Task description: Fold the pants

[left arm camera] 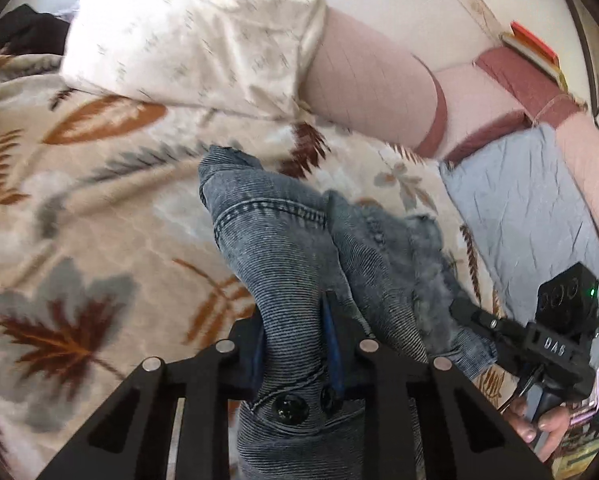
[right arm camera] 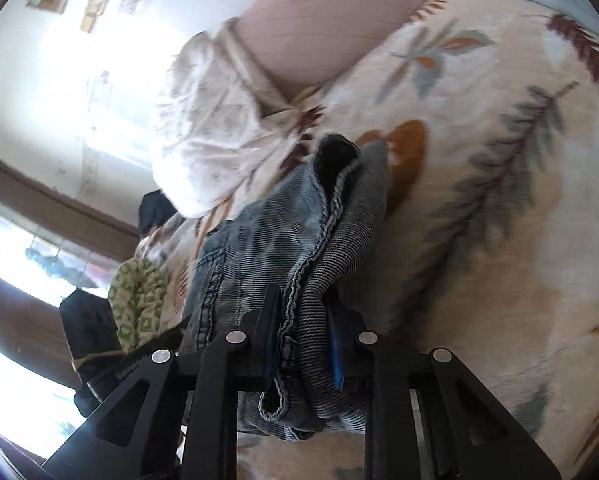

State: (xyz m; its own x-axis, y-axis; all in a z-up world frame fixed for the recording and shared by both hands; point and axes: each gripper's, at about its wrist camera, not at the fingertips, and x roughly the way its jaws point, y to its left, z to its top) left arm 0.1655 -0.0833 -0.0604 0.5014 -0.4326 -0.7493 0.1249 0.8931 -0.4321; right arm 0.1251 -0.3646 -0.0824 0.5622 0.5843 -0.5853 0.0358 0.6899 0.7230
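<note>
Left claw: closed on the jeans at the waistband, buttons visible just below the grip, lower centre of the left view. Right claw: closed on a bunched, hemmed edge of the same jeans, lower centre of the right view. Both grips probably taken at the waist end so that the garment hangs or drags straight before folding; judged an early stage, no neat fold visible. Jeans bunched between the claws, far end trailing onto the blanket on the bed, centre of both frames. Pillow at upper left of the left view, near the jeans' far end, not touching as far as can be told.

Writing: "DAS" on the right claw's body, lower right of the left view. Faint lettering at lower left of the right view, unreadable.
</note>
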